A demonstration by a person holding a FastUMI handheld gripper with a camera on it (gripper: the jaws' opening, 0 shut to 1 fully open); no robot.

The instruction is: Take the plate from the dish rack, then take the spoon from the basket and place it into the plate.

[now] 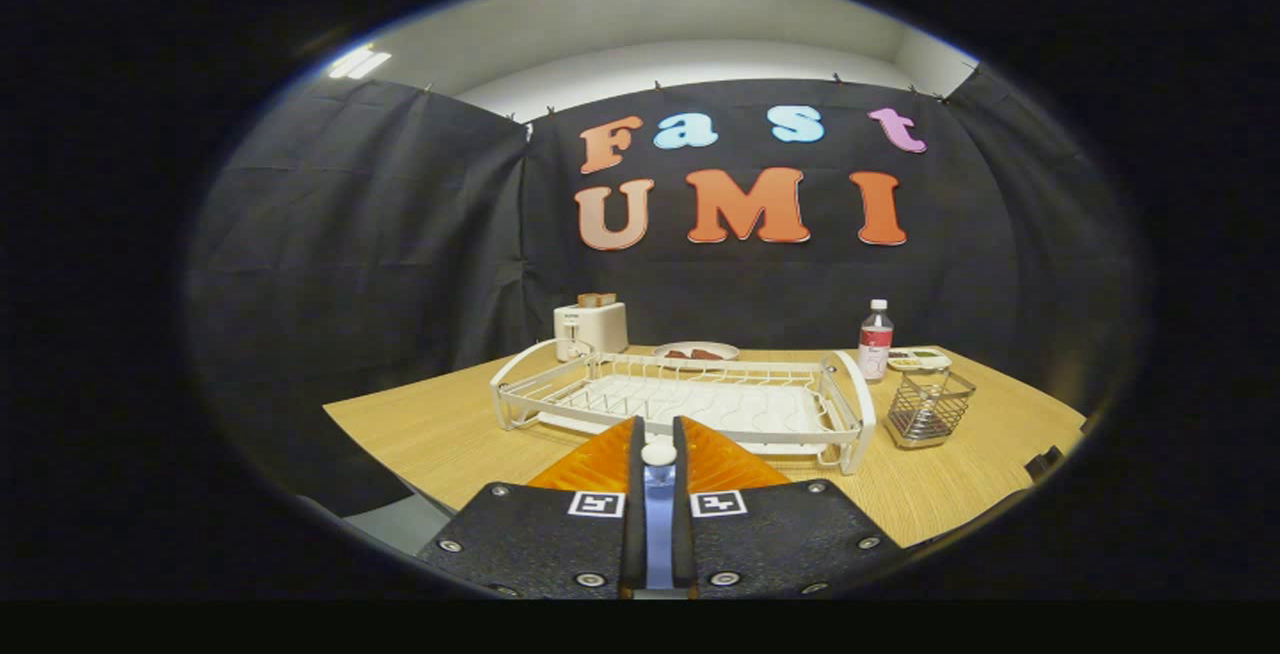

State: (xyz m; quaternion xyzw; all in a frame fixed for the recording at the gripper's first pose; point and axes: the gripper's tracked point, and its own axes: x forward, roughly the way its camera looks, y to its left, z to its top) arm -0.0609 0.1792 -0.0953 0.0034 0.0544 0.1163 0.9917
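- The spoon (658, 494) sits between the two orange fingers (600, 462) of the claw (658, 449). Its pale rounded end pokes up at the fingertips, and its bluish handle runs back down the narrow gap. The claw is closed on it, both fingers pressing its sides.
- The plate (697, 352) lies on the surface (440, 434) beyond the dish rack (680, 399), between the toaster (590, 327) and the bottle (875, 339). It is white and shallow with something reddish on it.
- My judgement: the step in hand is carrying the spoon to the plate. Lift it clear over the rack's far rail, come down low over the plate's centre, then let go, so the smooth spoon does not bounce or slide off.
- The rack is white coated wire with curved end handles over a ribbed tray.
- The basket (930, 409) is an open square of bright metal mesh just right of the rack; I cannot tell its contents.
- The surface is light, matte wood grain.
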